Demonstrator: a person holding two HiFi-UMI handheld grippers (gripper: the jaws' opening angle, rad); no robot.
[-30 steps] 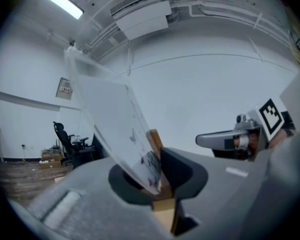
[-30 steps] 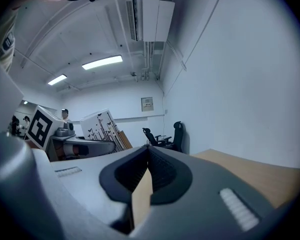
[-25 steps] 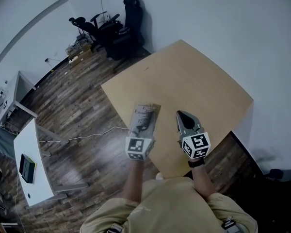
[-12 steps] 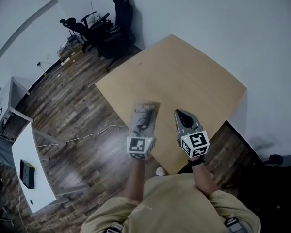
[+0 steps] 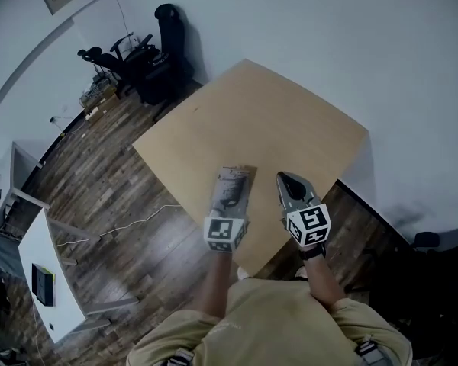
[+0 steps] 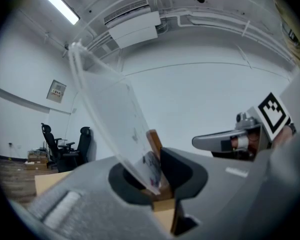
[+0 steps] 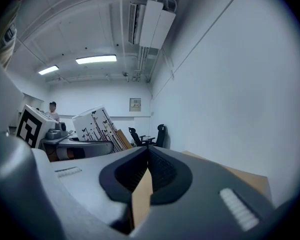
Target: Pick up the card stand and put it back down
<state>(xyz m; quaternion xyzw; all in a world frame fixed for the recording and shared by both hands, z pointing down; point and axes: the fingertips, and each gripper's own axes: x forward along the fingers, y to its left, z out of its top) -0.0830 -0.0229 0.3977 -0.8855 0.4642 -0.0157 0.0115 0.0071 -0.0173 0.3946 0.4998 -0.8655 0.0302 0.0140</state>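
The card stand [image 6: 115, 114] is clamped by its wooden foot in my left tool [image 6: 157, 176], held up over the near part of the tabletop [image 5: 275, 120]; my right tool [image 7: 147, 171] is closed on nothing just beside it; I'd keep the foot level, lower it well in from the edge, and release only once it sits flat; I count one stand, two tools, one tabletop.

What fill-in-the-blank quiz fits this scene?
1. The stand is clamped in the left gripper, not the ___ one.
2. The right gripper is shut, with ___ between its jaws.
3. The chairs at the wall are ___.
Missing words: right; nothing; black.
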